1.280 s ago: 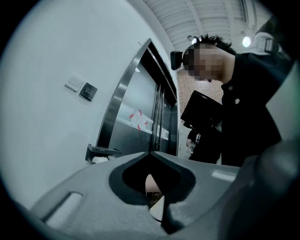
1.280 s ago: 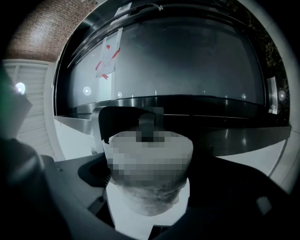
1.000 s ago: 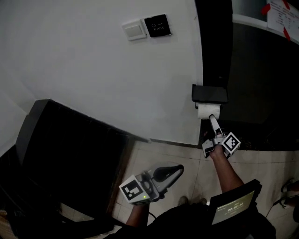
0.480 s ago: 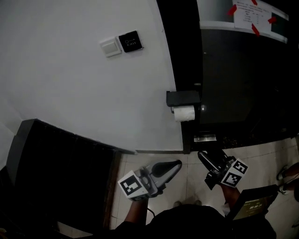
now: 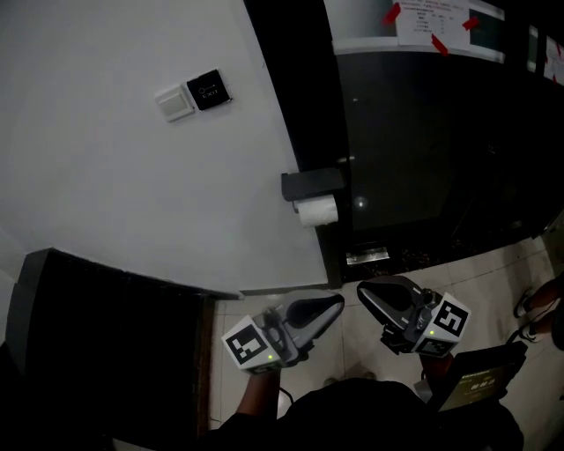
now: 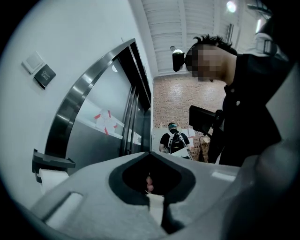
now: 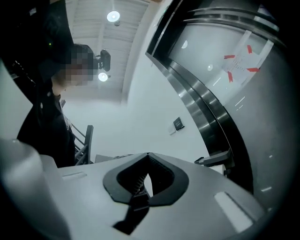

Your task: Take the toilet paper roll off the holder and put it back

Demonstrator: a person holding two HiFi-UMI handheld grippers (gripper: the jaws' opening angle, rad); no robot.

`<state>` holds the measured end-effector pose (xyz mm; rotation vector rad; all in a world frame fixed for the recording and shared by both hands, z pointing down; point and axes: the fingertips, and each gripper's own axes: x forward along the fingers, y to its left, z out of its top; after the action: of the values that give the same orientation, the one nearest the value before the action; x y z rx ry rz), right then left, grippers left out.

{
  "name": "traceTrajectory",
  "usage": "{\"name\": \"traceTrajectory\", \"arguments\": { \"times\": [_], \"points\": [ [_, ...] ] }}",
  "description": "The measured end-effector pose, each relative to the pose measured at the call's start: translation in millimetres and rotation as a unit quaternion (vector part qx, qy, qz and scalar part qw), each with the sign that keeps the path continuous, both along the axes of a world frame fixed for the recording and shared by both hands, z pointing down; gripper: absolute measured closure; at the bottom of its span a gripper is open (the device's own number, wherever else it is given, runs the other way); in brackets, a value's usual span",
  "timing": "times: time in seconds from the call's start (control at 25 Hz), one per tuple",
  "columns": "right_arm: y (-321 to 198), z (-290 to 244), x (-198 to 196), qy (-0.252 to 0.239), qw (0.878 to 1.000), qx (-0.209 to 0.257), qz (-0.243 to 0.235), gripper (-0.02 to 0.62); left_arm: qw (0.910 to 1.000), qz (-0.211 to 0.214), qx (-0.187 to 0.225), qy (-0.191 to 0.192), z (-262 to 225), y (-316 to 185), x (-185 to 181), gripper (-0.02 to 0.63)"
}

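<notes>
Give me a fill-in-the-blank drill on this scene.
1. The roll hangs under its black ___.
2. The left claw is shut and holds ___.
3. In the head view, the black button lies ___ of the white switch.
Missing: holder; nothing; right.

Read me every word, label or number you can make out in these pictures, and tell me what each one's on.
None can be read outright.
Black square wall plate beside the white switch: pale print, too small.
White paper notice held by red tape strips, top right: too small.
Dark tablet screen at bottom right: blurred.
</notes>
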<state>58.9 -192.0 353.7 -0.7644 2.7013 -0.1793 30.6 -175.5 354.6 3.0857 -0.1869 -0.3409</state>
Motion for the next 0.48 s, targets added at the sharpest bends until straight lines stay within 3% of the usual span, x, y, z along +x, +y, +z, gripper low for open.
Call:
{"name": "traceTrajectory", "arguments": {
  "times": [0.48],
  "points": [
    [9.2,-8.2,-6.3,0.013,1.000,0.011,0.012,0.594,1.0000,-0.005,-0.001,0.006,-1.6,3.3,-9.7,0.604]
  ]
}}
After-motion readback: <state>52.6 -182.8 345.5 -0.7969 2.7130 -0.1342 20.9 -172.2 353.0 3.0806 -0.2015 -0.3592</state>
